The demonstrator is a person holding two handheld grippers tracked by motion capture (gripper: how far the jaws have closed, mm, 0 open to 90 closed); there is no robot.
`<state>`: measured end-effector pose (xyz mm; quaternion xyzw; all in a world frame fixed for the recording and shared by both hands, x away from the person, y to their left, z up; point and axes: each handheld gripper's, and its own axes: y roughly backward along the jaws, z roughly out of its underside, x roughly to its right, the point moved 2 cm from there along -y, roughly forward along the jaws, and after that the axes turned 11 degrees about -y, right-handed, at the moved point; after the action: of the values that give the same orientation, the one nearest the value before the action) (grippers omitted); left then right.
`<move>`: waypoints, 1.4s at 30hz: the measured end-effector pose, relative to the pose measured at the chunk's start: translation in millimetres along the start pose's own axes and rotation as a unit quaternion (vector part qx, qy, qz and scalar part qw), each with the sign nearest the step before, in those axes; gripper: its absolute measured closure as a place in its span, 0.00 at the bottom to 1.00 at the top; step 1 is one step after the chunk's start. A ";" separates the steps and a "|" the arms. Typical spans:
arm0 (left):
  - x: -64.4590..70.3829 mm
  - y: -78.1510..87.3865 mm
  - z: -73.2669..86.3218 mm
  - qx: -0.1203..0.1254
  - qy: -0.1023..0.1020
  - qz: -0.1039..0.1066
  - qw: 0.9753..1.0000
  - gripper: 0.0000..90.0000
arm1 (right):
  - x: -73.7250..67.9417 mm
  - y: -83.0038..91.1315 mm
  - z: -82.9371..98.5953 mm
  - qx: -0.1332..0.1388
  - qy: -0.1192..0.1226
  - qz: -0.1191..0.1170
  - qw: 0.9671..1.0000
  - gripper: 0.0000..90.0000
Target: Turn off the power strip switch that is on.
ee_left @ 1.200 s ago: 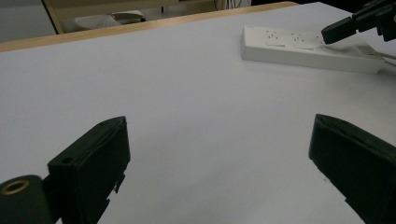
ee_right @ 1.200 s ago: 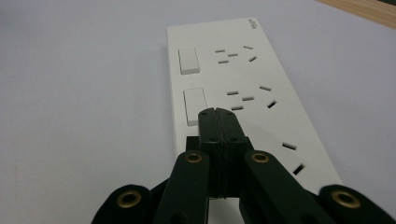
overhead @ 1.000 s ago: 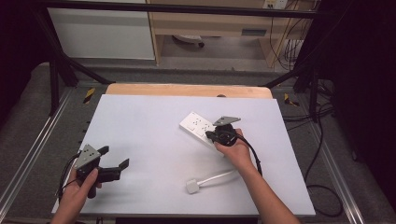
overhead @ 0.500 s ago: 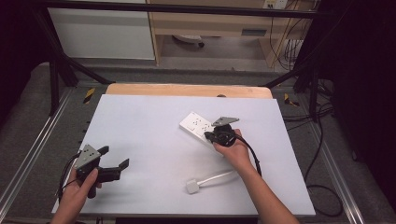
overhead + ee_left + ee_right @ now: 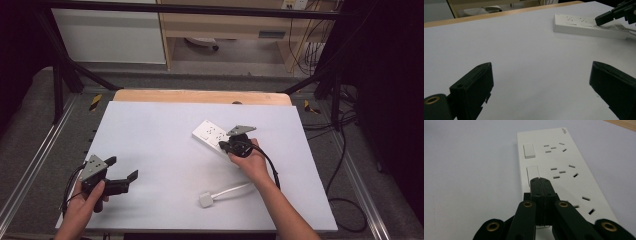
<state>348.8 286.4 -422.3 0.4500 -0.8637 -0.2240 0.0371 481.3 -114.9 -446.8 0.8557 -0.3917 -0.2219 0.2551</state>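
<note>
The right gripper [image 5: 541, 181] covers part of the power strip's [image 5: 564, 160] second switch and near end.

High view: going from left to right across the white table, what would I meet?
Left gripper → white plug lying at its cable's end → power strip with the right gripper on it.

The left tongs [image 5: 121, 170] are matte black, with a grey three-cornered plate on top and a black cable trailing from the grip; their jaws are blocky, and a brass-ringed hole sits low on one; the right tongs [image 5: 223, 146] match, black with the same grey plate and black cable; brass-ringed pivots mark their linkage arms; both forearms are bare, no sleeves.
</note>
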 end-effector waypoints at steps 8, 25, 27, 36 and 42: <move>0.1 -0.1 0.0 0.000 0.001 0.000 1.000 0.06 | 0.1 -0.1 -0.1 0.000 -0.001 -0.001 1.000 1.00; 0.3 -0.3 0.1 -0.001 0.000 0.000 1.000 0.06 | -0.2 -3.1 1.9 -0.001 -0.005 -0.005 1.000 1.00; 0.3 -0.1 0.2 -0.001 -0.001 0.000 1.000 0.06 | -2.2 -4.6 1.6 -0.001 -0.005 -0.007 1.000 1.00; 0.1 0.0 0.2 0.000 0.000 0.001 1.000 0.06 | -2.5 -4.9 1.4 -0.001 -0.003 -0.007 1.000 1.00; 0.2 0.0 0.2 -0.001 0.000 0.001 1.000 0.06 | -2.2 -4.3 1.4 -0.002 -0.002 -0.006 1.000 1.00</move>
<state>348.6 286.3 -422.5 0.4489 -0.8641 -0.2246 0.0376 481.5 -111.1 -450.1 0.8570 -0.3867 -0.2256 0.2552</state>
